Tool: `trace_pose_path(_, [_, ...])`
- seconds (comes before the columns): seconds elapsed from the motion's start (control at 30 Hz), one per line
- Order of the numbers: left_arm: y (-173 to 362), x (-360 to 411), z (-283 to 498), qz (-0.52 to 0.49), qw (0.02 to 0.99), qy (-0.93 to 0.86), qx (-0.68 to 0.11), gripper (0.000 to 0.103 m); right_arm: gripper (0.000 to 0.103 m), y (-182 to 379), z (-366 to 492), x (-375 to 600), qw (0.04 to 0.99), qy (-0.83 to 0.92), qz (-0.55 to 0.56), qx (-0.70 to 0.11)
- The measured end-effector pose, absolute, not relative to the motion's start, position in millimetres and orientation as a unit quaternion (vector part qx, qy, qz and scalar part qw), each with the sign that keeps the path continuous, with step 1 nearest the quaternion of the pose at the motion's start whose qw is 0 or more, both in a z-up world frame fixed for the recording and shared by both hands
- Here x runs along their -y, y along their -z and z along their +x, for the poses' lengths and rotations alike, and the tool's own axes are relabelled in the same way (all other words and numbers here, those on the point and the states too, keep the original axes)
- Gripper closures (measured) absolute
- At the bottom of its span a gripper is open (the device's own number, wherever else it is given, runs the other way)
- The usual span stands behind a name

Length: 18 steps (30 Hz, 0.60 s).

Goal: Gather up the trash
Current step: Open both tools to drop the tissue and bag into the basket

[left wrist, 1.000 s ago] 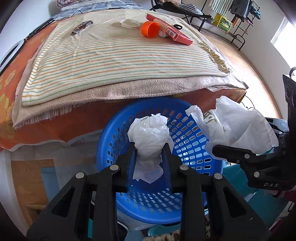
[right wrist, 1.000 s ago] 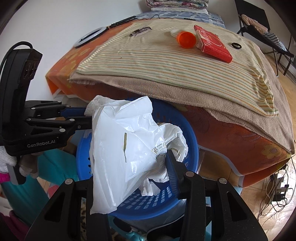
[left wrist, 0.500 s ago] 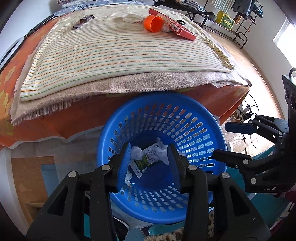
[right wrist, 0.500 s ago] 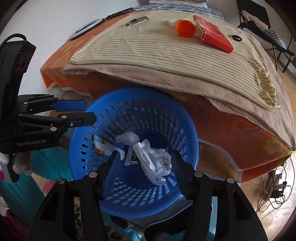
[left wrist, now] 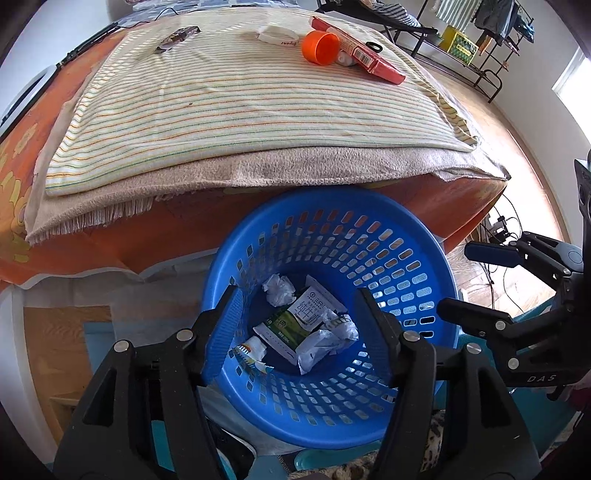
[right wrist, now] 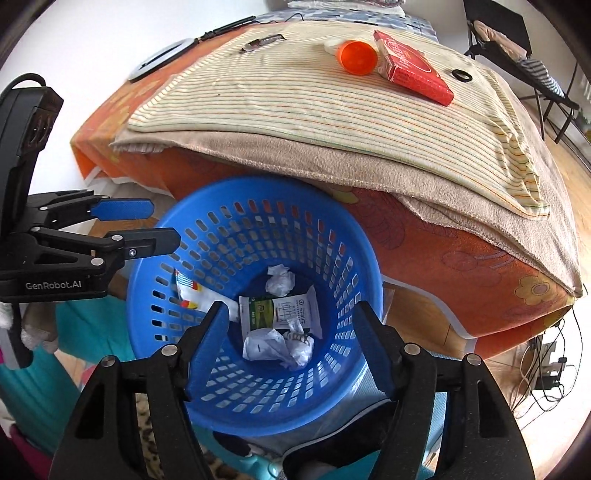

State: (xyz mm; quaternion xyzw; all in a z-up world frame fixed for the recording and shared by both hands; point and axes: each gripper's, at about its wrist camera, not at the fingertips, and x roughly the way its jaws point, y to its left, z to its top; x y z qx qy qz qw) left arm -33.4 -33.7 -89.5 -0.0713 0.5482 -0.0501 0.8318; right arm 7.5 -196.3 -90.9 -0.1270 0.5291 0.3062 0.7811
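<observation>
A blue slotted basket (left wrist: pixel 332 218) (right wrist: pixel 258 192) stands on the floor against the bed. In it lie a crumpled white plastic bag (left wrist: pixel 321 341) (right wrist: pixel 277 343), a green and white packet (left wrist: pixel 299 321) (right wrist: pixel 280 310), a paper wad (left wrist: pixel 279 290) (right wrist: pixel 279 282) and a striped wrapper (right wrist: pixel 188 295). My left gripper (left wrist: pixel 299 317) is open and empty above the basket; it also shows in the right wrist view (right wrist: pixel 147 225). My right gripper (right wrist: pixel 291 328) is open and empty above the basket; it also shows in the left wrist view (left wrist: pixel 469 280).
On the striped blanket (left wrist: pixel 240 103) lie an orange cup (left wrist: pixel 319 46) (right wrist: pixel 358 57), a red box (left wrist: pixel 358 59) (right wrist: pixel 410 70), a white item (left wrist: pixel 277 35), a dark wrapper (left wrist: pixel 175 37) (right wrist: pixel 262 42) and a black ring (right wrist: pixel 461 75). A chair and rack stand at the far right.
Both grippers opened and let go of the white plastic bag and crumpled paper, which dropped into the basket. Both grippers have since opened wider and stay over the basket.
</observation>
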Motion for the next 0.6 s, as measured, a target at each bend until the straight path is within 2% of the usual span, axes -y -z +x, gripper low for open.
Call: trace_pose_path(0.6, [68,22,-14,-0.067,0.846,0.035,-0.527,0.036,0.031,68,19,198,0.801,-0.29,-0.121,-0.509])
